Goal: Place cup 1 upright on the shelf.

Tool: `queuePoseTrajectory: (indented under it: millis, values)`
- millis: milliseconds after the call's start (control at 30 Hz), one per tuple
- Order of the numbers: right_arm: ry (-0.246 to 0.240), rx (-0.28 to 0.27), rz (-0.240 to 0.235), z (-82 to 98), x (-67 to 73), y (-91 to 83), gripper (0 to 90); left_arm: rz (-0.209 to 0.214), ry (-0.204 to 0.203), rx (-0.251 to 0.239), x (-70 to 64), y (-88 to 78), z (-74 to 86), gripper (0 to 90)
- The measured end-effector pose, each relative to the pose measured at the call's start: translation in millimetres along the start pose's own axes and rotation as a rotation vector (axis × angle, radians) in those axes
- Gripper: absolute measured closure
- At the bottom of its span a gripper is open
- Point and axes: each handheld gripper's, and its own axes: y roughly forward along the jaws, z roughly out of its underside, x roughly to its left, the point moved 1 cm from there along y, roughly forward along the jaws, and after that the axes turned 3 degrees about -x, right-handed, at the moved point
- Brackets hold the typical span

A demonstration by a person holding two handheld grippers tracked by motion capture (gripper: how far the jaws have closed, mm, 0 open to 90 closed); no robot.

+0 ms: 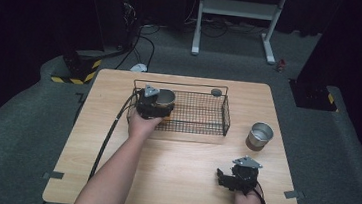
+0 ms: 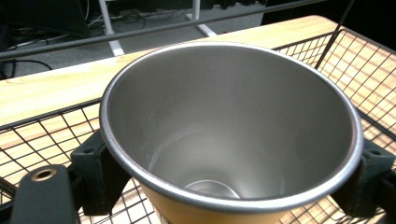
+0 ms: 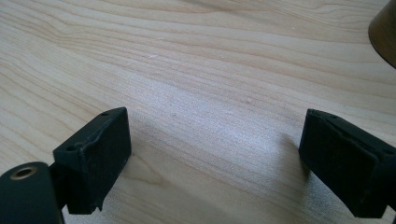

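— Which way does your cup point?

— My left gripper (image 1: 154, 104) is clamped on a steel cup (image 2: 229, 126), long axis near upright, mouth up, at the left end of the wire basket (image 1: 203, 115).

— How many cups?

— Two: mine, and a second steel cup (image 1: 259, 135) on the table (image 1: 177, 177), right of the basket. My right gripper (image 3: 212, 158) rests over bare wood, jaws wide apart.
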Motion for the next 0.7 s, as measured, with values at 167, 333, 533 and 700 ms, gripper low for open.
queuePoseTrajectory:
  millis: [167, 333, 533, 700]
  values:
    - [-0.004, -0.002, -0.004, -0.1, 0.2, 0.2, 9.0, -0.002, -0.003, 0.019, -0.6, 3.3, 2.4, 14.5]
    - [-0.005, -0.002, -0.004, -0.1, 0.2, 0.2, 9.1, -0.004, -0.008, 0.034, -0.8, 5.6, 4.2, 14.5]
    - [-0.005, -0.002, -0.004, -0.1, 0.2, 0.2, 9.1, -0.016, -0.008, 0.040, -0.1, 7.1, 6.0, 14.5]
    - [-0.005, -0.002, -0.004, -0.1, 0.2, 0.2, 9.1, -0.017, -0.008, 0.040, 0.0, 7.3, 6.1, 14.5]
